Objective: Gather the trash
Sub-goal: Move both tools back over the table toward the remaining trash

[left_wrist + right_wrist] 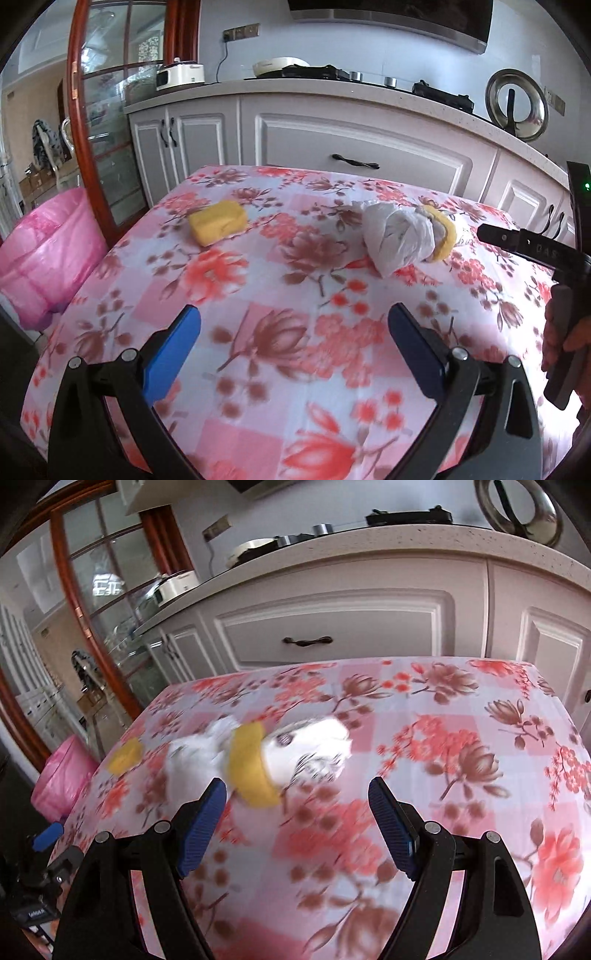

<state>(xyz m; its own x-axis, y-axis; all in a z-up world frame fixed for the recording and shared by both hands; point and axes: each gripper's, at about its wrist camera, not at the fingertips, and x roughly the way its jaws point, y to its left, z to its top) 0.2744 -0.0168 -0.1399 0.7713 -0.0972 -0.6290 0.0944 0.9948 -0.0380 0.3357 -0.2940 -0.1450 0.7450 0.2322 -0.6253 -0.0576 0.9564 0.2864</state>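
A yellow sponge-like block lies on the floral tablecloth, far left. A crumpled white plastic bag lies to its right, with a yellow curved piece against it and a white wrapper behind. In the right wrist view, blurred, the yellow piece sits between the white bag and a white printed wrapper; the yellow block is farther left. My left gripper is open and empty over the near table. My right gripper is open and empty, just short of the yellow piece.
A bin lined with a pink bag stands off the table's left edge, also in the right wrist view. White kitchen cabinets and a counter with appliances run behind the table. The right gripper's body shows at the left view's right side.
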